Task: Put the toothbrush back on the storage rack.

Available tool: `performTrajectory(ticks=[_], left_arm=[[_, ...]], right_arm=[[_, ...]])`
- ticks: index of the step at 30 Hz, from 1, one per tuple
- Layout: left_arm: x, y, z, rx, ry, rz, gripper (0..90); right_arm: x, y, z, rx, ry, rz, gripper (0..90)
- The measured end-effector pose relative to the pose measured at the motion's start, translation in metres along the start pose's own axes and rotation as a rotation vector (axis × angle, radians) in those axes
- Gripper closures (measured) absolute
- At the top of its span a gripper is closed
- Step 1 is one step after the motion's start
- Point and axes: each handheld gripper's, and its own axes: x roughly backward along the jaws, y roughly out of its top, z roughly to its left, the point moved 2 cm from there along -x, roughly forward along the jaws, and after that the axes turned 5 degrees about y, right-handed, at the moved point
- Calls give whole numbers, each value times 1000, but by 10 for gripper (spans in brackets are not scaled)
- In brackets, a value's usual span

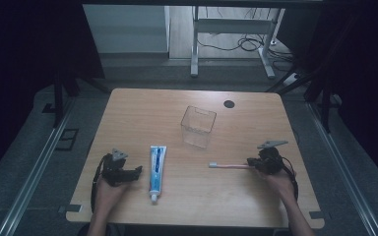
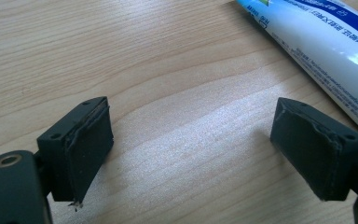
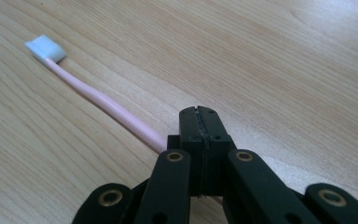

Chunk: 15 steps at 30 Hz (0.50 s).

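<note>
A pink toothbrush with a white head lies across the wooden table at the right, head pointing left. My right gripper is shut on its handle end. In the right gripper view the pink handle runs from the head at upper left down into the closed jaws of the right gripper. At the left, my left gripper rests open beside a white and blue toothpaste tube. In the left gripper view the left gripper has bare wood between its jaws, and the tube lies just past the right jaw.
A clear square plastic cup stands upright near the table's middle, beyond the toothbrush. A black round cap is set in the tabletop at the back. Bare wood lies along the front edge between my hands.
</note>
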Motion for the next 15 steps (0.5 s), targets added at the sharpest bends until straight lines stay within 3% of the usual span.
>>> performTrajectory(ticks=[15], left_arm=[[0, 0, 0, -1, 0, 0, 128]], right_arm=[[4, -12, 6, 8, 28, 22, 886]])
